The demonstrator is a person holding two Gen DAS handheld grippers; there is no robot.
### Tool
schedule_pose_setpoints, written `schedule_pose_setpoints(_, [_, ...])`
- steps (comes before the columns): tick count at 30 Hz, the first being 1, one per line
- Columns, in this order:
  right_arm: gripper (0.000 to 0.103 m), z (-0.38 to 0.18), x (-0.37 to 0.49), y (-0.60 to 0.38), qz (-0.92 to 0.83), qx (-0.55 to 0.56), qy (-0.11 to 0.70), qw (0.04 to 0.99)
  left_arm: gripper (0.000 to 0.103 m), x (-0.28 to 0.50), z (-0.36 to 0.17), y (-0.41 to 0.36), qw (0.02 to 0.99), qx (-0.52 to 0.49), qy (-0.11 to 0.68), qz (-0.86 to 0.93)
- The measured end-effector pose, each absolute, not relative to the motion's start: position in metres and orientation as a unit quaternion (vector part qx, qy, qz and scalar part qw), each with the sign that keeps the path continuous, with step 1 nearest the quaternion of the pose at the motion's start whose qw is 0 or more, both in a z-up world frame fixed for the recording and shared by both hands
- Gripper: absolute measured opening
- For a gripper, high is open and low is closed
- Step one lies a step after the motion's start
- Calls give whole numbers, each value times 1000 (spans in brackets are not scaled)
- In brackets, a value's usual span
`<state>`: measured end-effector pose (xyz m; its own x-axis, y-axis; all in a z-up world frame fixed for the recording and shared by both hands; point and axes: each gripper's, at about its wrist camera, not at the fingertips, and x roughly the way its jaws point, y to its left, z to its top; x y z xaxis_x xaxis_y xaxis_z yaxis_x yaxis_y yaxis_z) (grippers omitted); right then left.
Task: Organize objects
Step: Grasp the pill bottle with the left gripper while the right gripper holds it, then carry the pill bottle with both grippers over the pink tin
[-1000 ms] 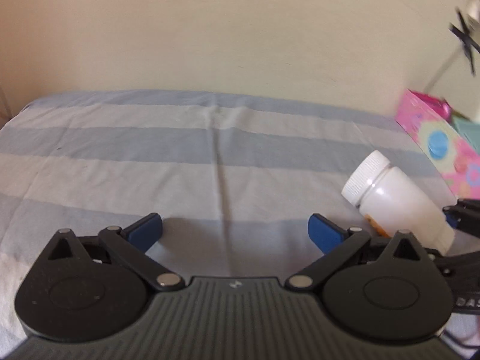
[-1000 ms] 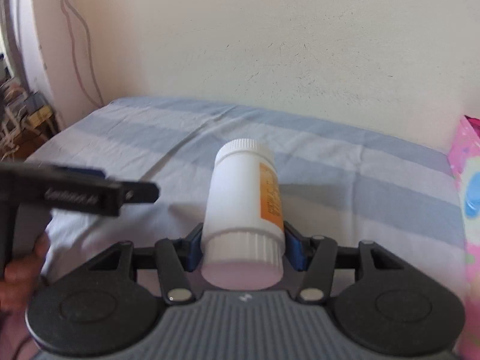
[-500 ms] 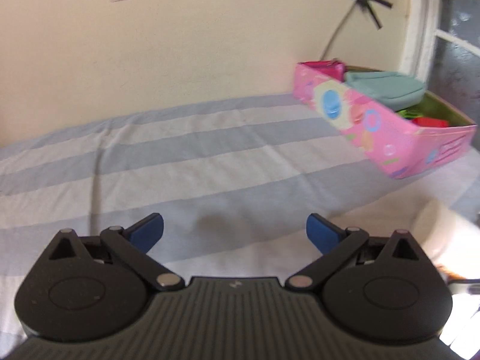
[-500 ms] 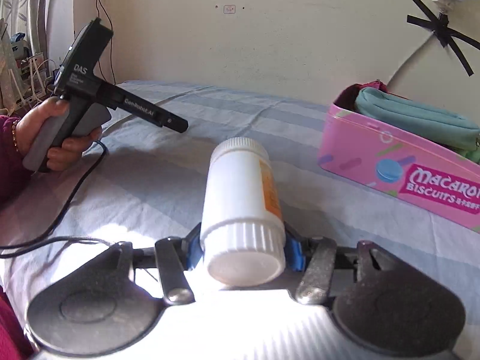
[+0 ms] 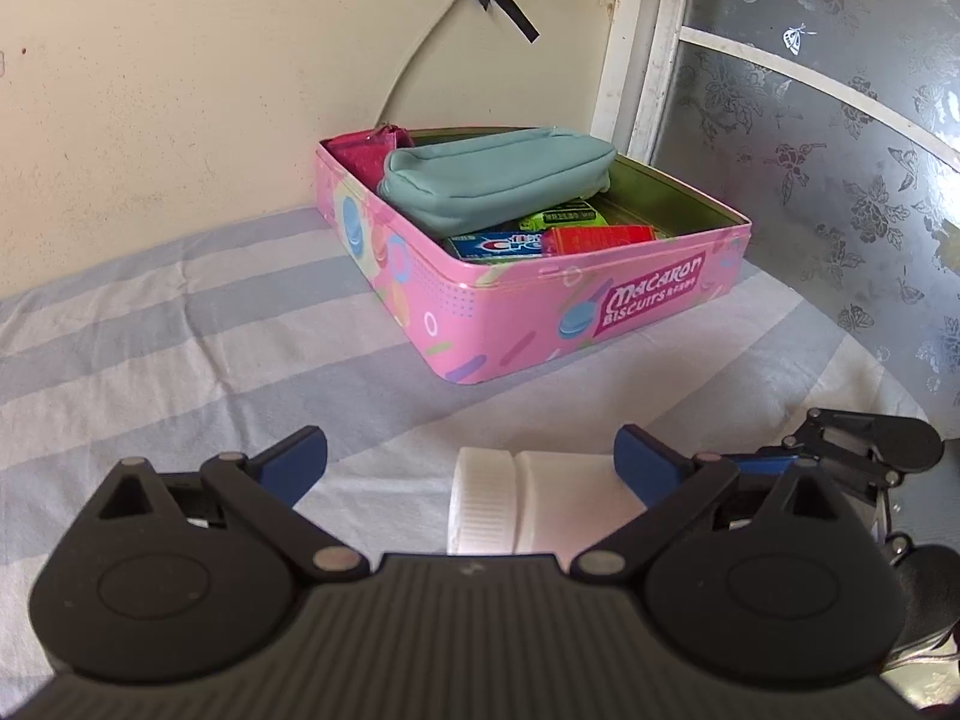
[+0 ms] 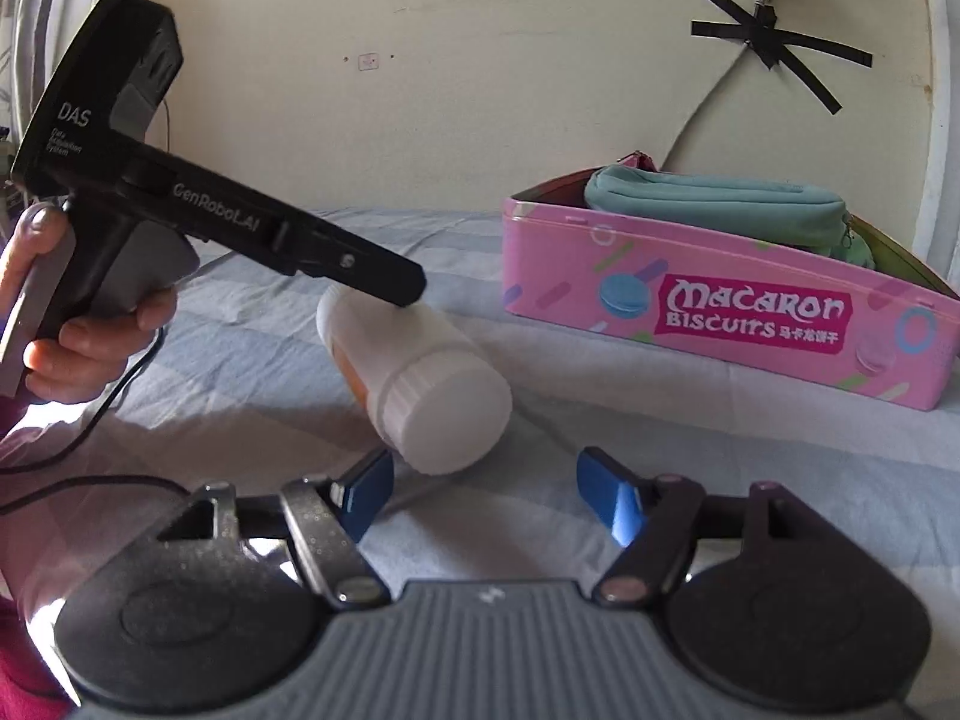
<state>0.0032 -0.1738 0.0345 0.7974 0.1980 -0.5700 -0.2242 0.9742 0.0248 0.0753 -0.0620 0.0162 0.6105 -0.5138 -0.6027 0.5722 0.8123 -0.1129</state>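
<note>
A white pill bottle (image 6: 420,381) with an orange label lies on its side on the striped sheet. In the left wrist view the bottle (image 5: 528,498) lies low between my open left gripper's (image 5: 471,462) blue pads, untouched by them. My right gripper (image 6: 489,495) is open and empty, just behind the bottle's cap. The left gripper's body (image 6: 198,210) hangs over the bottle in the right wrist view. A pink Macaron Biscuits tin (image 5: 540,306) stands open beyond, also in the right wrist view (image 6: 750,312).
The tin holds a teal pouch (image 5: 498,180), a red pouch (image 5: 366,153), a toothpaste box (image 5: 498,245) and green and red packets. A wall with a taped cable (image 5: 420,54) is behind; a patterned window (image 5: 828,138) is at right. A black cord (image 6: 90,438) trails left.
My right gripper has opened and let go of the bottle, which now lies on the sheet. My left gripper has swung right toward the tin and come over the bottle.
</note>
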Motion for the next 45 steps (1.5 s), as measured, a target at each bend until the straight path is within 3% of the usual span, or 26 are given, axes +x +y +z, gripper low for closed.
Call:
schedule_pose_setpoints(7, [72,32,31,-163,145,-17,313,938,98,74,13,-67,892,15,337,-301])
schedule_pose_setpoints(11, [57,32,33,-158,164,-30,312,935,90,74,12,-71,881,-2,349,-318])
schedule_pose_setpoints(17, [52,32,20,-162,167,-41,313,934,87,67,5,-88,871,-4,354,-340])
schedule_pose_setpoints(38, [52,27,-31,-199,116,-25,300,947,88,40,-4,-150,862,21,352,-364])
schedule_pose_setpoints(45, [58,24,-35,-194,108,-27,286,952,90,46,-14,-143,860,-10,360,-362])
